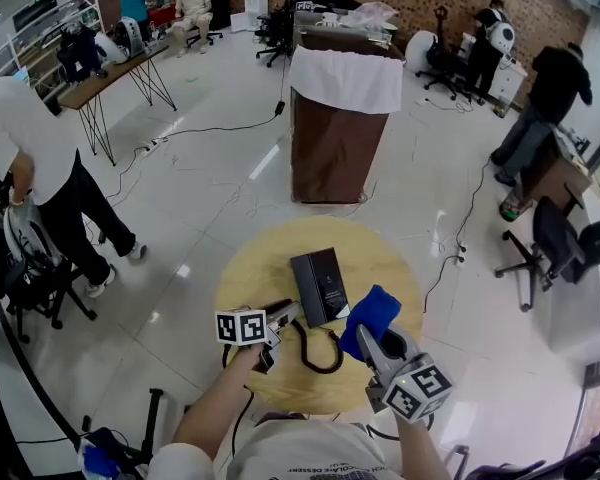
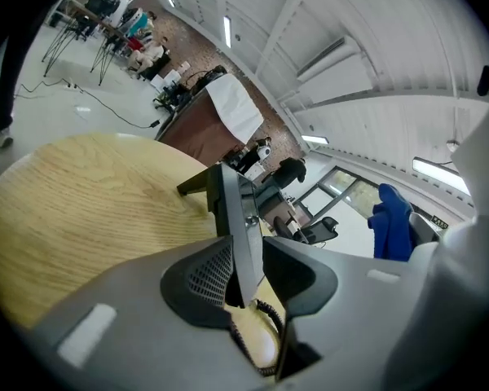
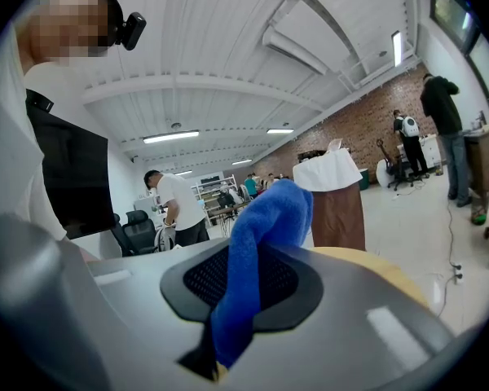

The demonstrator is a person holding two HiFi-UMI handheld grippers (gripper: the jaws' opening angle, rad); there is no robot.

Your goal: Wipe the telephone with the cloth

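**Cloth gripped and poised beside the telephone, wipe yet to land**

At left, the left gripper reaches in low over the round surface of pale, grained wood. Its jaws stand apart around a thin, dark, hard-edged slab of the telephone. We cannot tell whether that slab is the body or the handset. It lies against one mesh-textured pad, and a gap shows at the other, so we read this as a loose bracket and not a grip.

The telephone sits near the middle of the surface. It is a flat black rectangle of smooth plastic, and its springy coiled cord loops toward the near edge.

Just right of the telephone hangs the cloth, a bright blue, soft, napped fabric. It is bunched into a thick fold that rises above the right gripper, whose jaws are closed firmly on its lower part. We cannot tell whether the cloth touches the telephone yet.

We judge the task to be at its approach: the cloth is secured and the telephone is bracketed, but the wiping stroke is not clearly begun. The next move, as we read it, calls for the left jaws to close and steady the telephone. The right then has to lay the loose fold onto the black face and drag it across. It should press lightly, since the smooth plastic may slide on the wood.
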